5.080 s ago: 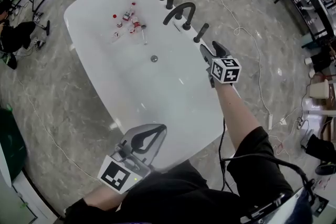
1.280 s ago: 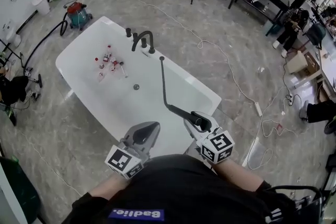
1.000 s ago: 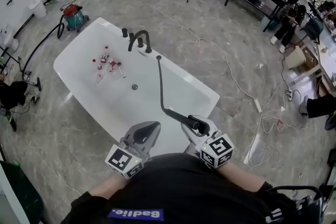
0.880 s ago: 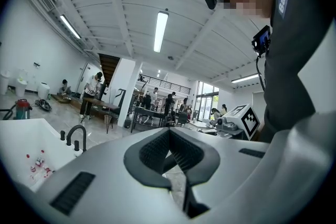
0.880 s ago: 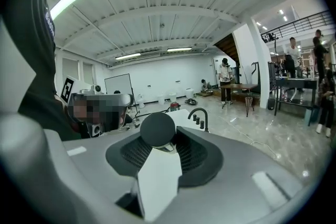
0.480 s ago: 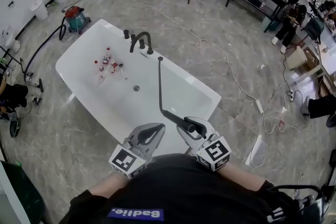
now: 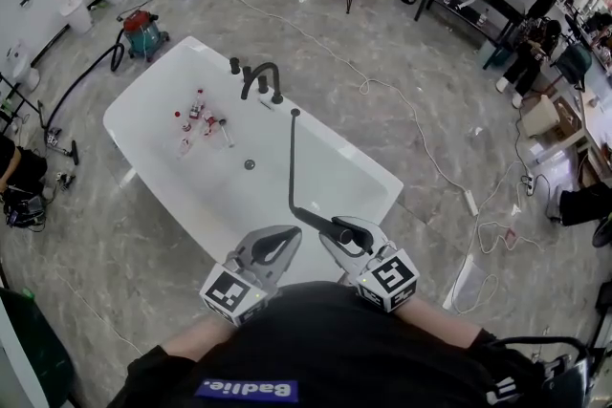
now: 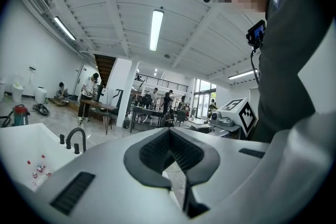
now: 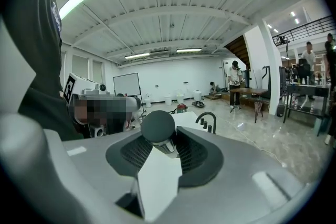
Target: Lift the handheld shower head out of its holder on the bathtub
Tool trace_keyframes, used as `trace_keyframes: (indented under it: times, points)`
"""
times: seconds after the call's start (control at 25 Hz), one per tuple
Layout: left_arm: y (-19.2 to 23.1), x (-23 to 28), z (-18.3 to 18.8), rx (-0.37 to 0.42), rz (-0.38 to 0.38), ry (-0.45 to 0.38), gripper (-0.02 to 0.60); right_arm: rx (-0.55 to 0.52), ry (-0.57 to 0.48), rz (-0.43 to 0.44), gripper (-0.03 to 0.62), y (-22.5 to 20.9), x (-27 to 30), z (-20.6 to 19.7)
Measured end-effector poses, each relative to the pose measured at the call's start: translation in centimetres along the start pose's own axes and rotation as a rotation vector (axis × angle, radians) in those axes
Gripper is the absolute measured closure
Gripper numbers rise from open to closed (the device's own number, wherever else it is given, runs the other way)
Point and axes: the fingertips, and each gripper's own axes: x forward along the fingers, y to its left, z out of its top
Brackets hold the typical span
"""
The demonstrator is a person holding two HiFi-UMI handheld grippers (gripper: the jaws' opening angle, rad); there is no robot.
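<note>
- The white bathtub [image 7: 146,78] is the one big container here. A small scatter of bottles and tubes [image 7: 201,121], several with red caps, lies on its floor toward the faucet end.
- The drain [image 7: 250,164] sits in the tub floor, apart from that scatter and nearer the middle.
- A black arched faucet [image 7: 262,76] stands on the far rim, with black knobs [image 7: 235,65] beside it.
- The handheld shower head [image 7: 330,226] is out of its holder. It is held over the near end of the tub, close to the person's body.
- Its black hose [image 7: 291,165] runs from a fitting on the rim just beside the faucet, across the tub, to the shower head.
- The right gripper [image 7: 342,229] is clamped on the shower head's black handle. In the right gripper view the rounded dark end [image 9: 158,126] pokes up between the ribbed pads [image 9: 134,152], which press on it from both sides.
- The left gripper [image 7: 277,244] hangs just beside the right one. Its jaws meet at the tips and nothing is between them. In the left gripper view only floor shows through the gap in the pads [image 8: 152,152].
- A red and teal canister vacuum [image 7: 143,32] stands on the marble floor beyond the tub's far end. What it contains cannot be told.
</note>
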Motion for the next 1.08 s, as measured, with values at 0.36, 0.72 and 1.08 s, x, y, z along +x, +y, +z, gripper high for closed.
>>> trace_keyframes:
  times: [0.36,0.72,1.08]
  points:
    - [1.3,-0.5,-0.6,-0.015,0.025,-0.020,0.577,0.020,0.019,0.023,0.461,0.2,1.5,-0.8]
    - [1.7,-1.3,-0.4,-0.012,0.044,-0.018,0.577,0.016,0.016,0.034,0.461,0.6,2.0,-0.6]
    - [2.4,-1.2,-0.6,-0.017,0.067,-0.061,0.577,0.001,0.020,0.046,0.461,0.6,2.4,-0.7]
